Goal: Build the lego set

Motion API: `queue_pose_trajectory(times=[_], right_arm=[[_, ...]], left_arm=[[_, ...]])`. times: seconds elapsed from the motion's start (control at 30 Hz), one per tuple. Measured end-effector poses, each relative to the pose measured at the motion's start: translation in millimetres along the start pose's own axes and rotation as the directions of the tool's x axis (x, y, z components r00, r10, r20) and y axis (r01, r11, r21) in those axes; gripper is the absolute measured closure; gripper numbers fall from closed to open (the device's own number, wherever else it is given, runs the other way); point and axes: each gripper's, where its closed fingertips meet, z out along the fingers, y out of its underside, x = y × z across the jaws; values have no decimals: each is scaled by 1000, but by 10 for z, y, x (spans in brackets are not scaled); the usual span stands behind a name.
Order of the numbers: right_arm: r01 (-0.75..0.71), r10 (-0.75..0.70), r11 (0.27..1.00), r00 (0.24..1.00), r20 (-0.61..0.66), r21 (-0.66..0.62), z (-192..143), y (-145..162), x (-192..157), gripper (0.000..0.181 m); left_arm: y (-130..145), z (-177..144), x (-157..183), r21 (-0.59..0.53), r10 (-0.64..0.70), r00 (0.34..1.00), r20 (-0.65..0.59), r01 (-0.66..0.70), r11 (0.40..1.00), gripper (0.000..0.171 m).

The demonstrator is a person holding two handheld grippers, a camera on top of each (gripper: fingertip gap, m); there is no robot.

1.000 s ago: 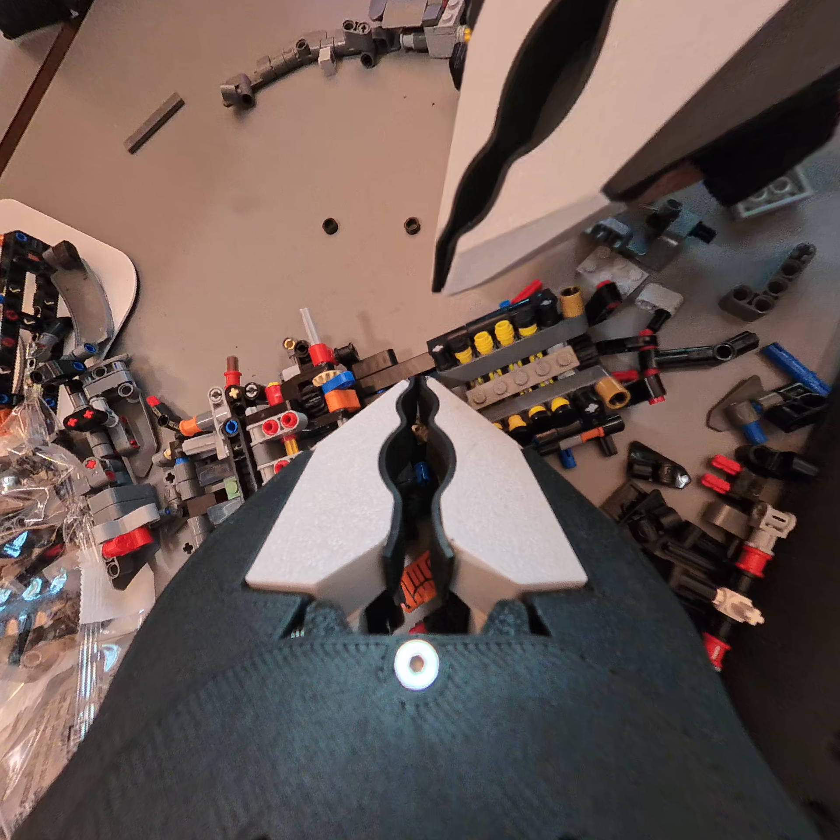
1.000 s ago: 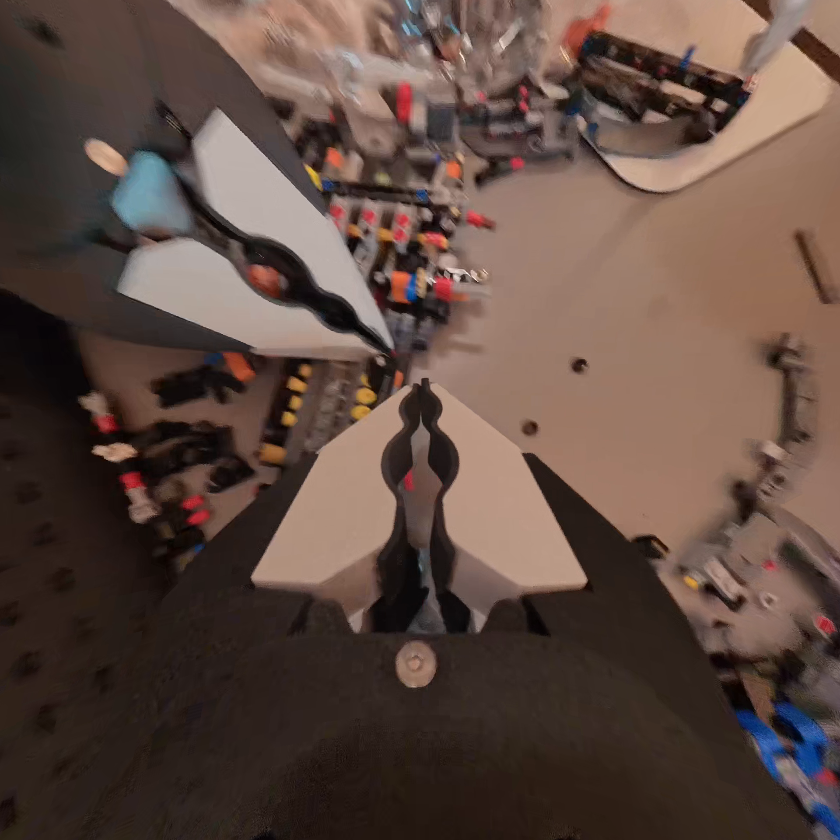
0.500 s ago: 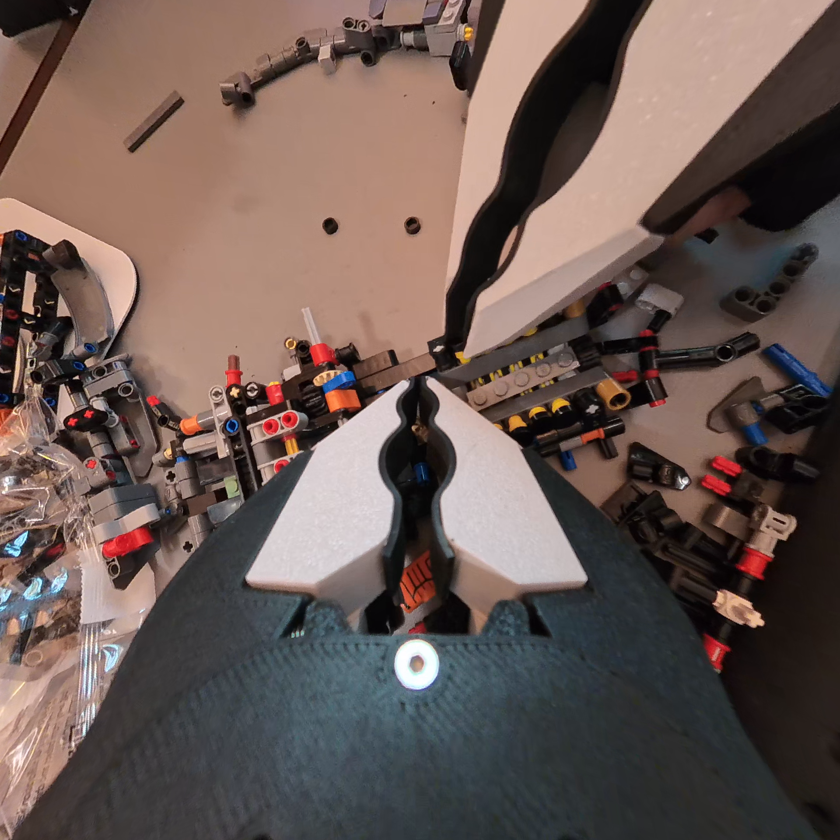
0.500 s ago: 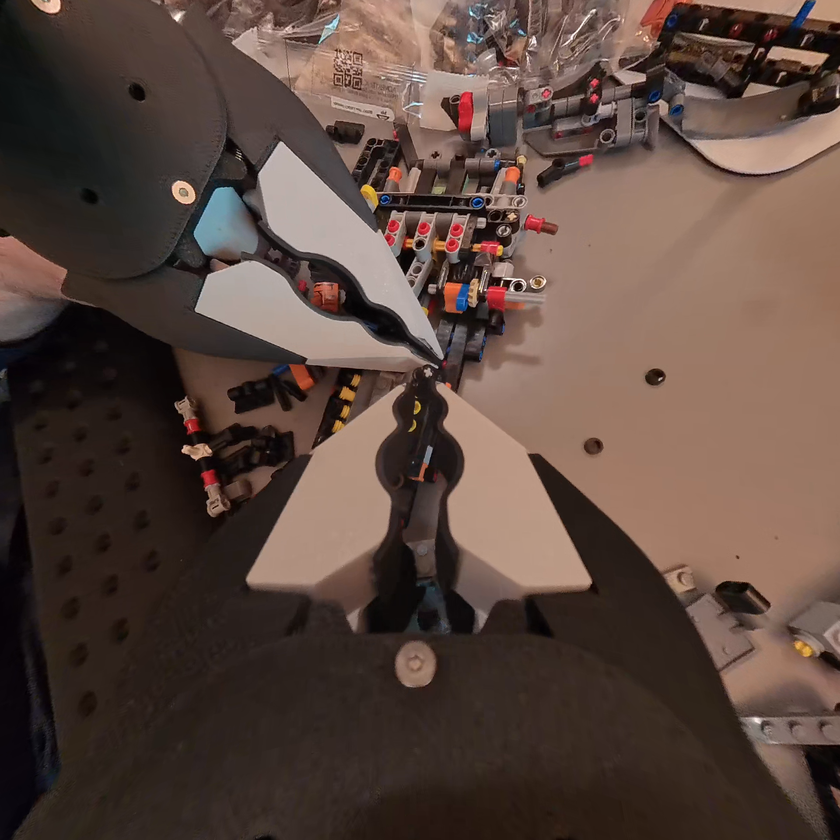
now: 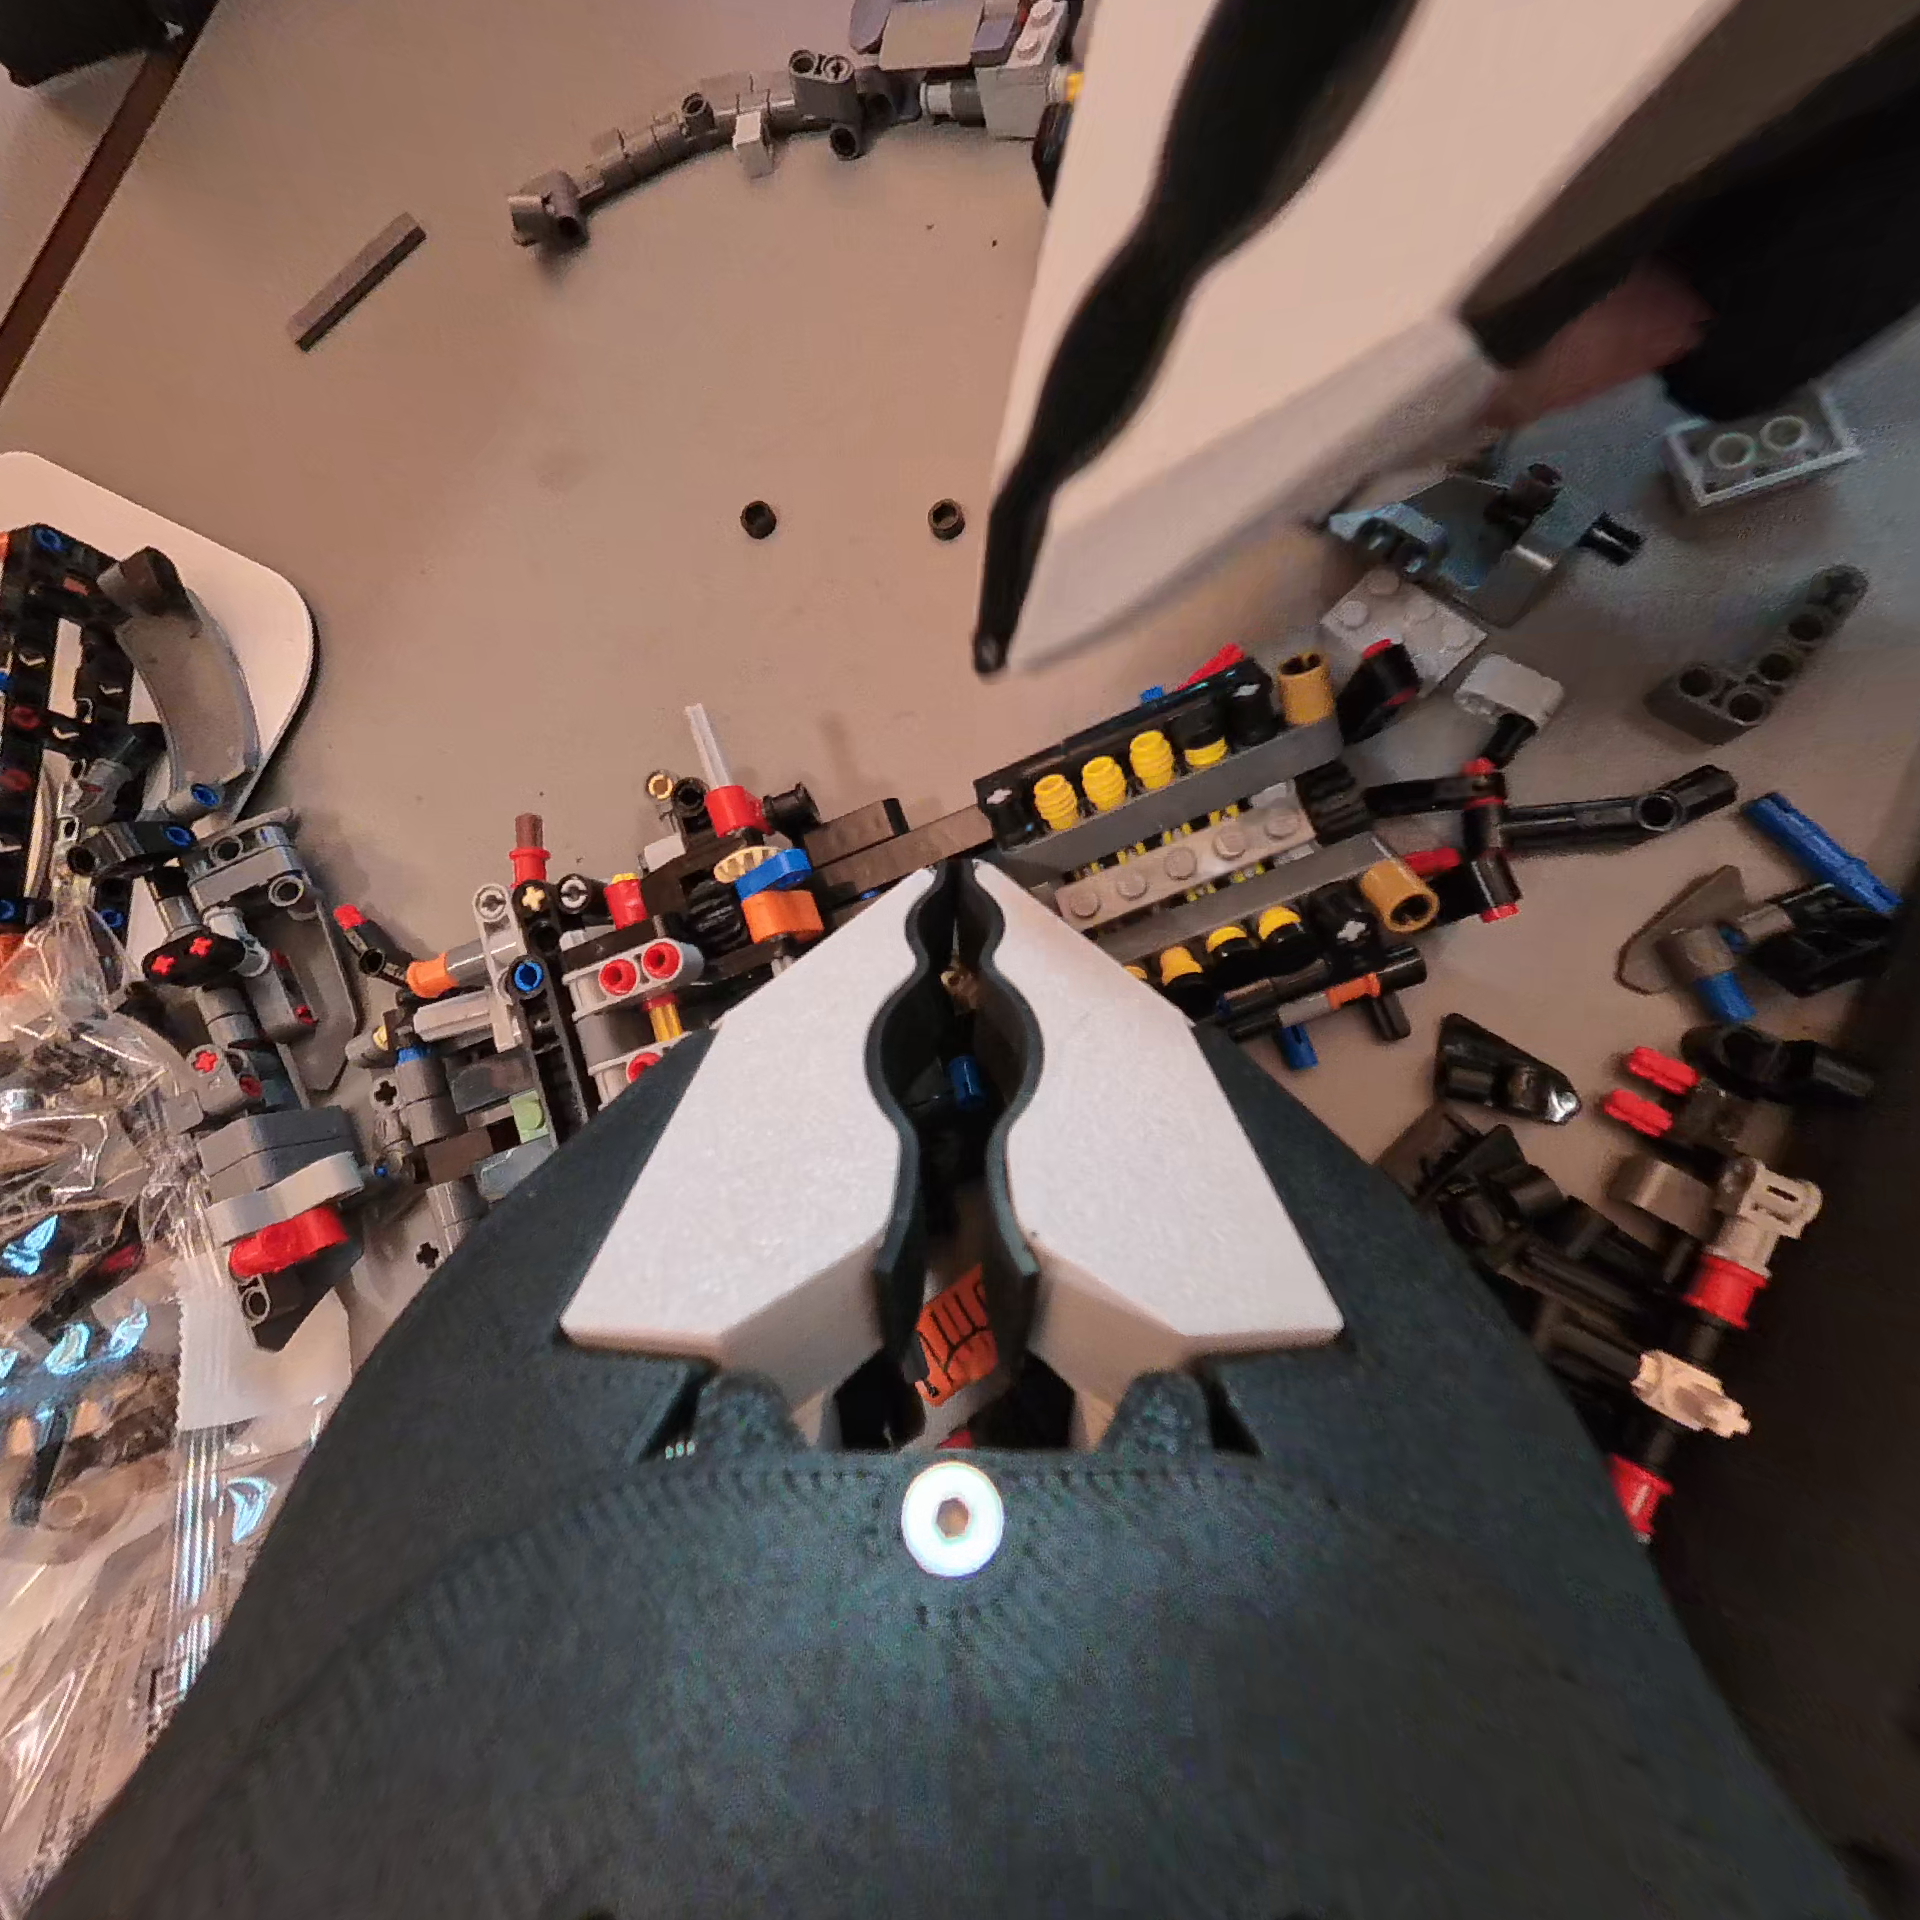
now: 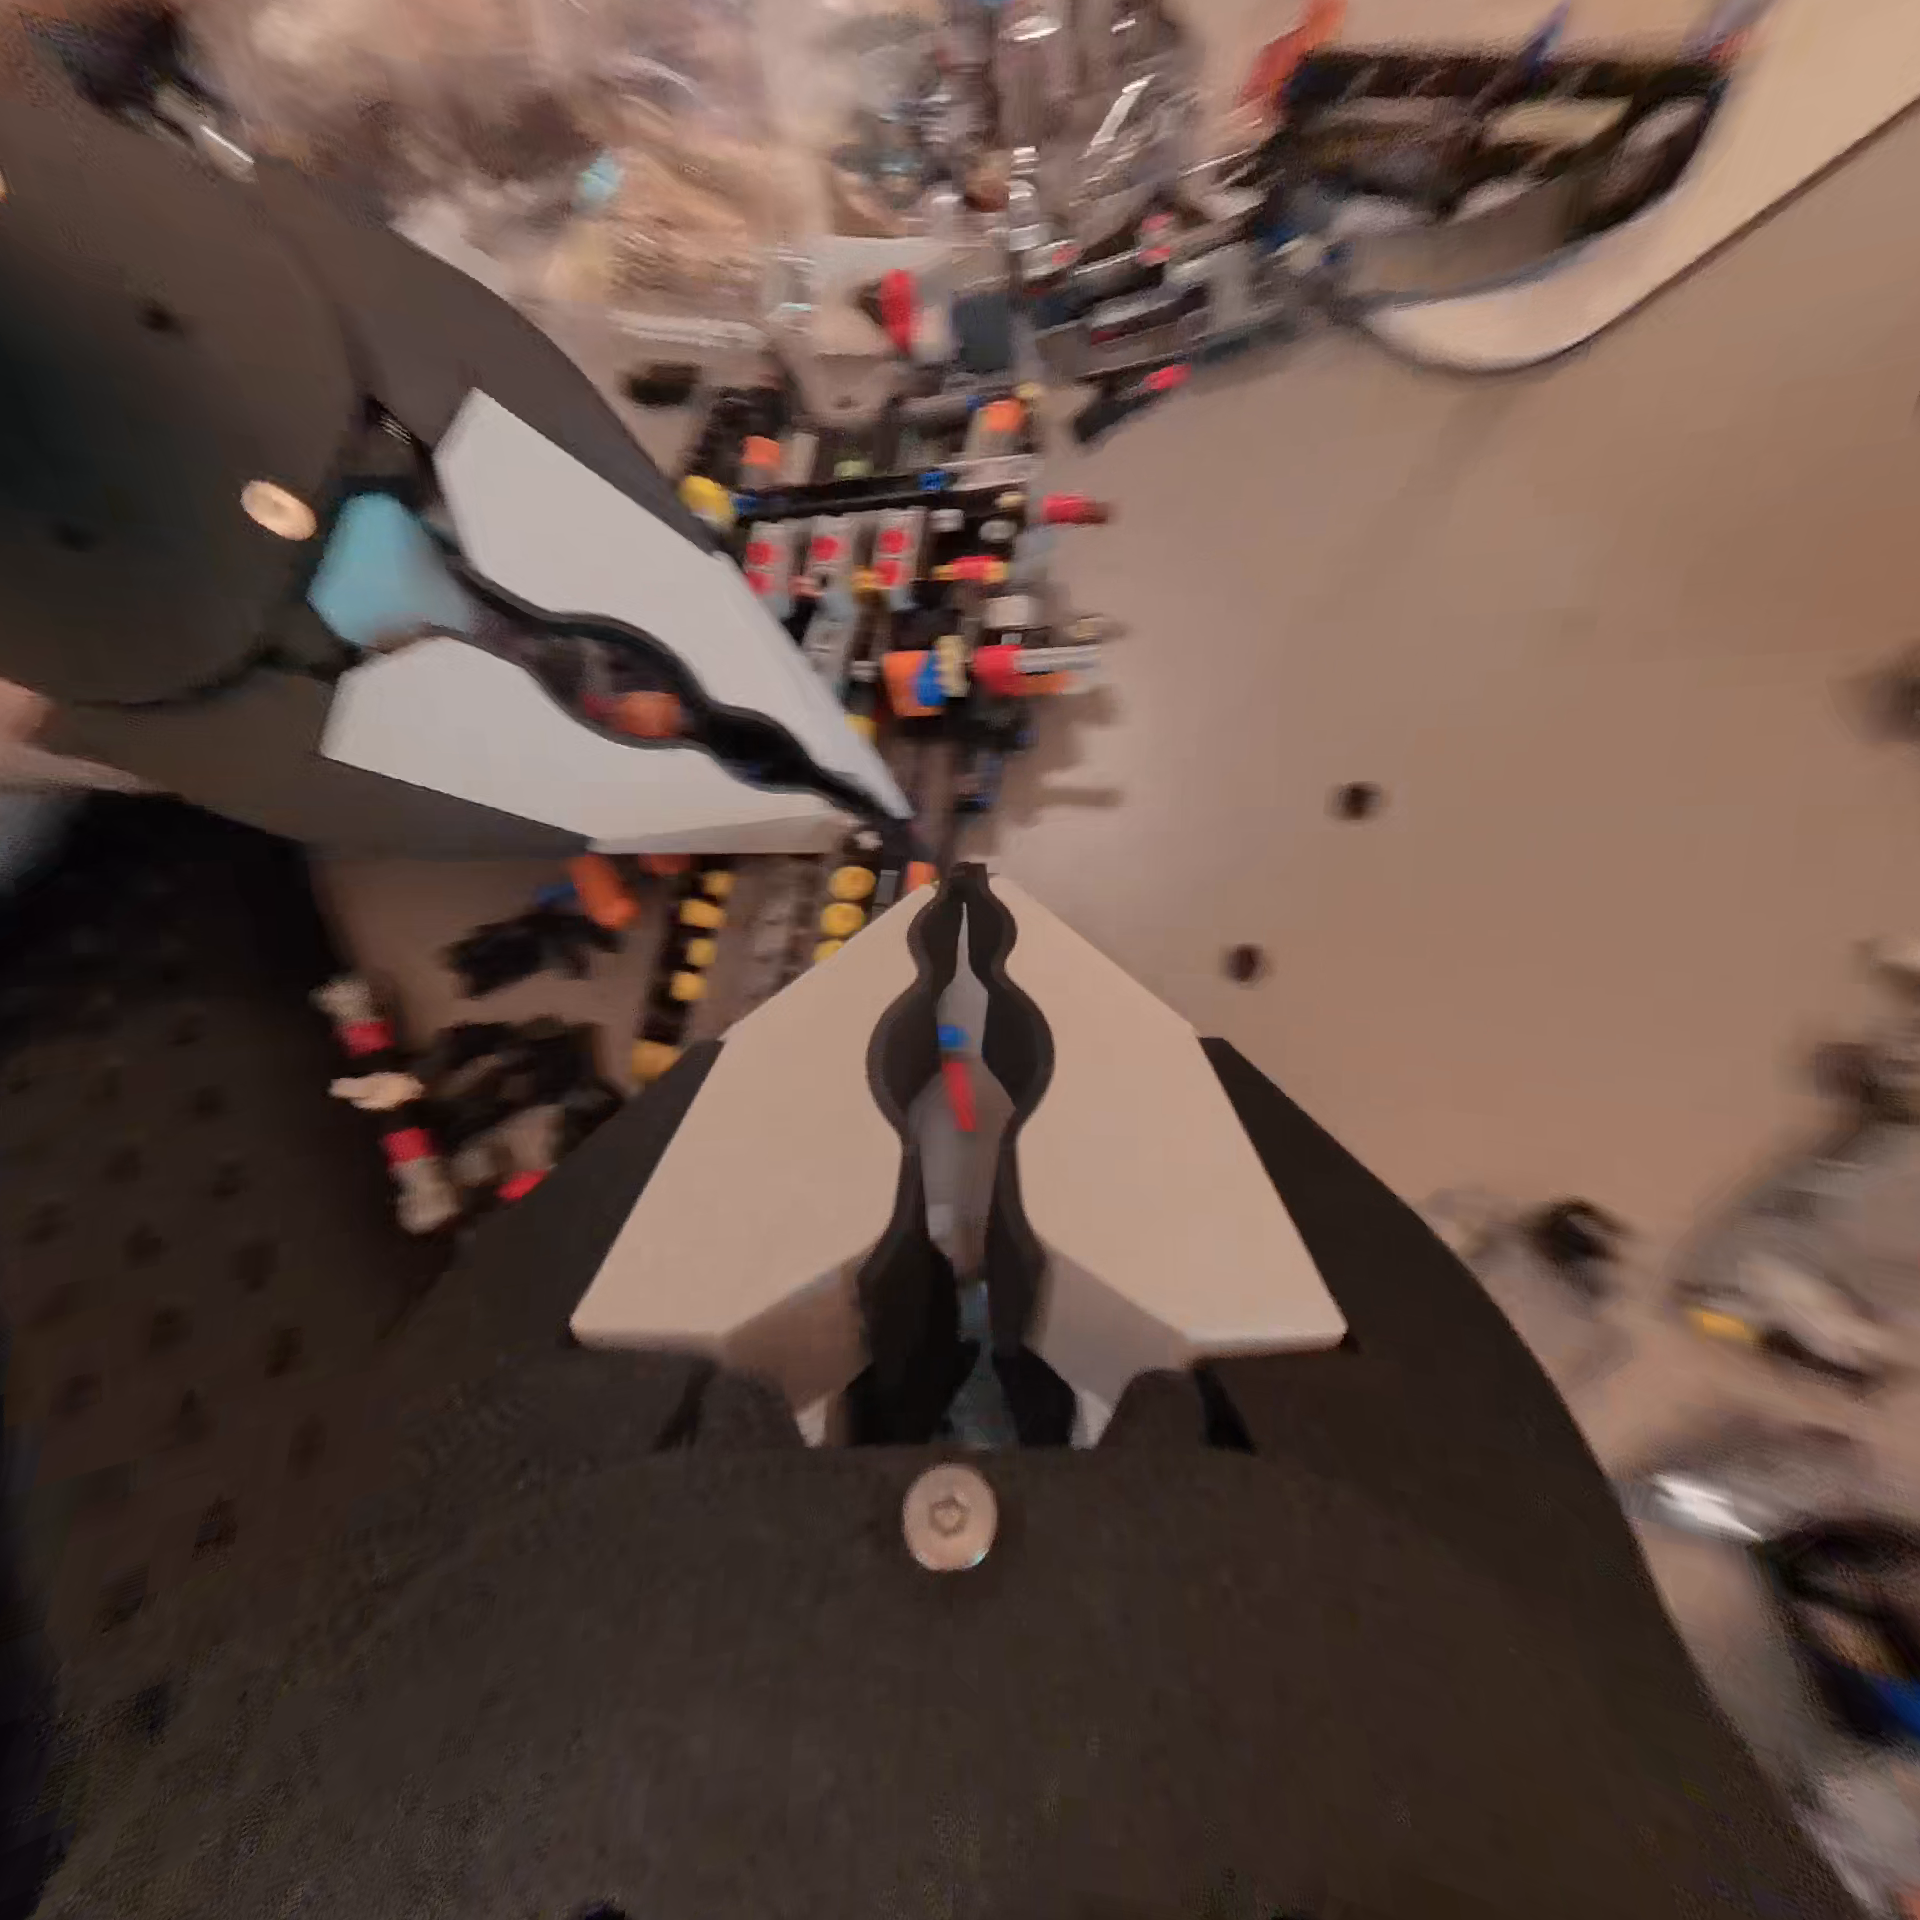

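Looking along the left tongs (image 5: 954,873) in the left wrist view, their tips are sitting clenched at frame centre, pressing against the black beam of the lego build (image 5: 1174,831), which is stretching across the middle of the grey surface (image 5: 623,468). Whether they are pinching any part of it cannot be told. The right tongs (image 5: 987,649), blurred, are hanging in from the upper right, tips together just above the build and apart from it. Loose pieces (image 5: 1610,1195) are lying at the right, a curved grey chain (image 5: 665,135) at the top, plastic bags (image 5: 62,1195) at the lower left, and a white tray (image 5: 275,623) with a black frame at the left edge.

In the right wrist view, everything is smearing with motion. The right tongs (image 6: 964,883) are pointing up the centre, clenched with nothing between the tips. The left tongs (image 6: 894,810) are coming in from the upper left, their tips closed against the build (image 6: 894,582), which is running up the middle. Black and red pieces (image 6: 457,1081) are lying at the left.
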Motion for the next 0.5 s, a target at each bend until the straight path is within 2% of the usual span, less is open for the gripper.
queue_pose_trajectory(times=[0.07, 0.13, 0.23, 0.37, 0.5], right_arm=[[78, -78, 997, 996, 30, 9, 10, -34, -155, 181], [114, -114, 993, 993, 25, -36, 53, 29, -179, 181], [45, -42, 999, 994, 105, -24, -17, 62, -165, 181], [39, -37, 999, 987, 155, -14, -165, 99, -148, 181], [44, -32, 998, 978, 205, -53, -139, 168, -226, 171]], left_arm=[[1, 0, 0, -1, 1, 1000, 0, -1, 1000, 171], [0, -3, 2, 1, 2, 1000, 0, -2, 1000, 171], [1, -4, 3, 3, 2, 1000, -1, -2, 1000, 171], [1, -6, 4, 3, 2, 1000, -1, -2, 1000, 171], [1, -5, 6, 3, 1, 1000, -2, -1, 1000, 171]])
